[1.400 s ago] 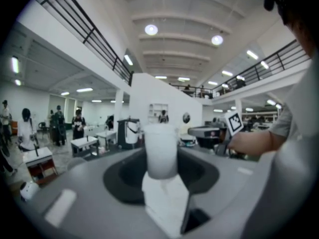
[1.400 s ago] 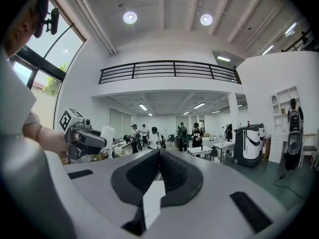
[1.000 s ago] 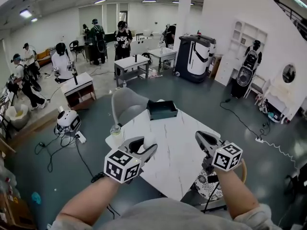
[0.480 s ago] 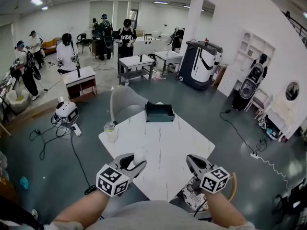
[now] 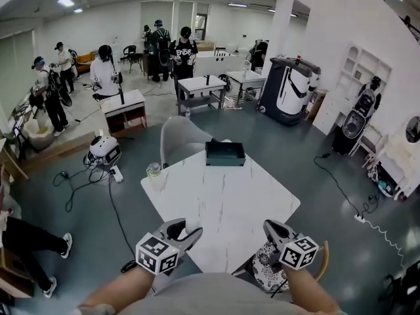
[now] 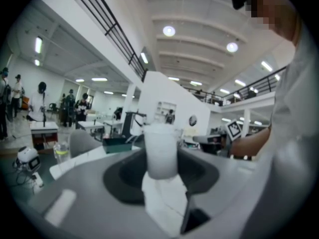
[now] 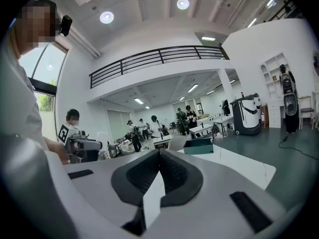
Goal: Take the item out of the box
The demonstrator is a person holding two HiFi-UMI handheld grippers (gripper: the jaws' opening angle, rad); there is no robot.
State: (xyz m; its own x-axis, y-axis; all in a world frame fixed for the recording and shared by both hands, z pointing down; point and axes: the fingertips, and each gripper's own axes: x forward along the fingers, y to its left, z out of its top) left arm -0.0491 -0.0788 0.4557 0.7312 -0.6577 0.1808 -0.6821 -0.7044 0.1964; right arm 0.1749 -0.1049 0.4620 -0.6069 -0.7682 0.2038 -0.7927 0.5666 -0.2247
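White marble-patterned table (image 5: 230, 199) fills the middle of the head view, in a large grey-floored hall where several people stand at workbenches far off. At its far edge, well beyond both pairs of fingers, sits a dark green open box (image 5: 225, 153). A clear cup (image 5: 154, 172) of yellowish liquid stands at the far left edge, ahead and to the left of the left fingers. The left gripper (image 5: 185, 228) hovers at the table's near left edge with a small white item (image 5: 191, 224) between its fingers, well clear of the box. The right gripper (image 5: 270, 228) hangs off the near right side, well apart from the left one.

The left gripper view shows the fingers clamped on the item. It is a plain, pale, smooth cylinder standing upright, with its top rising above the fingertips and no print to be made out. The box lies far beyond the fingertips, to their left.

The right gripper view shows ribbed dark pads pressed together with nothing between them. The box sits far ahead, slightly right of the fingertips.
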